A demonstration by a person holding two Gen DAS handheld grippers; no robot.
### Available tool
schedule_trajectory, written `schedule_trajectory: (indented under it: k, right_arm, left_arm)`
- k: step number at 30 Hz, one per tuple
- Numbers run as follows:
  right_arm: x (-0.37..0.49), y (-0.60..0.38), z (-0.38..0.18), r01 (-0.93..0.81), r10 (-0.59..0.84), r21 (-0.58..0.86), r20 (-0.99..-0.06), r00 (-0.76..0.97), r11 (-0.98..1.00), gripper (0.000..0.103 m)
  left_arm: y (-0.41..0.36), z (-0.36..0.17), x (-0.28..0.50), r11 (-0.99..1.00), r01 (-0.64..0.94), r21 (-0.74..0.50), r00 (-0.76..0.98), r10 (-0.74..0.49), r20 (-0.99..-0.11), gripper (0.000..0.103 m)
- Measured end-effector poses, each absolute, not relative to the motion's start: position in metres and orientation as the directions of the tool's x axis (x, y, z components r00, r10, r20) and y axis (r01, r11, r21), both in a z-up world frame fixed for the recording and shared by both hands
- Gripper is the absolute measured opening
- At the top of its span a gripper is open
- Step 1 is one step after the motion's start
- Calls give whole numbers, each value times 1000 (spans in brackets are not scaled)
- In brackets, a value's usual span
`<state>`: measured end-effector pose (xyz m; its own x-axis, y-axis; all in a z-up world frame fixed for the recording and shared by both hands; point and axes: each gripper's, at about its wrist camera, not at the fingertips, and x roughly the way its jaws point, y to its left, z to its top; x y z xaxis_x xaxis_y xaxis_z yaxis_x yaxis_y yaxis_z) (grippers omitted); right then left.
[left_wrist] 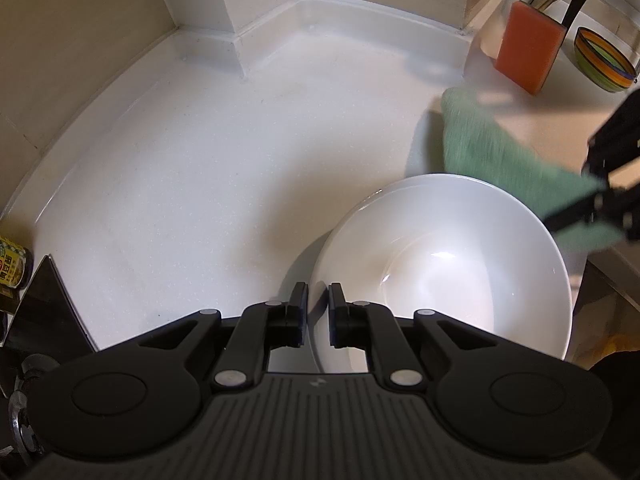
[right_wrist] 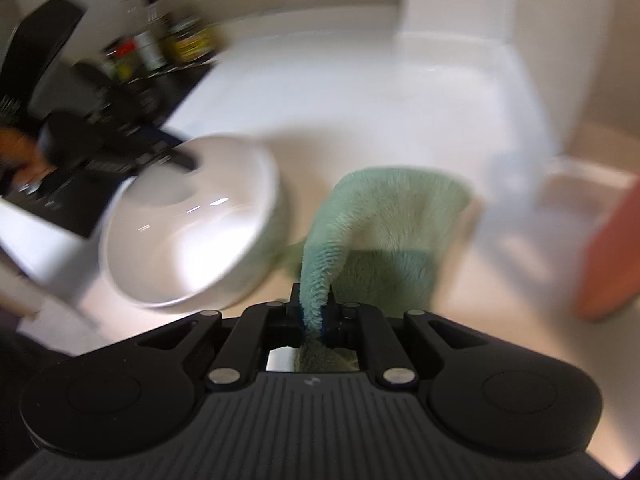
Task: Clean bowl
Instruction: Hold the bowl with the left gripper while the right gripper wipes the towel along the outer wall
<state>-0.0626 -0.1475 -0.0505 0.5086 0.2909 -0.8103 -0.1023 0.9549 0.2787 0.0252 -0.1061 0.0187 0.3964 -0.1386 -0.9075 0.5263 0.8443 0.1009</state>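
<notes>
My left gripper [left_wrist: 318, 312] pinches the near rim of the bowl [left_wrist: 440, 264], one pad outside the wall and one inside. The bowl is white, round and so without a long axis; it sits tilted on the counter [left_wrist: 180, 184], its mouth facing up and toward the right of the left wrist view. Its inside is glossy, with small highlights near the bottom.

My right gripper [right_wrist: 316, 312] is clamped on a green cloth [right_wrist: 384, 216]. From the jaws the cloth rises in a narrow fold, arches to the far side and spreads wide to the right; its long axis runs from the gripper toward the far right. In the left wrist view the same cloth [left_wrist: 504, 152] crosses the far right rim of the bowl, with the right gripper [left_wrist: 608, 200] at the frame's right edge.

In the right wrist view the bowl [right_wrist: 192, 232] lies left of the cloth, with the left gripper [right_wrist: 120, 152] on its far left rim; this view is blurred.

An orange sponge [left_wrist: 528, 48] stands at far right, beside a striped bowl [left_wrist: 604, 60]. Bottles [right_wrist: 160, 44] stand at far left.
</notes>
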Motion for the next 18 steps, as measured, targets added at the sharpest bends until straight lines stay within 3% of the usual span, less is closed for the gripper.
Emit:
schedule_trajectory:
  k: [7, 18]
  right_arm:
    - [-64, -138, -53, -260, 488, 413, -750, 446, 873, 6]
    - [-64, -157, -61, -26, 402, 472, -719, 567, 881, 7]
  left_arm:
    - [-105, 20, 21, 852, 510, 119, 419, -125, -899, 10]
    - [-106, 17, 18, 841, 517, 160, 439, -100, -893, 10]
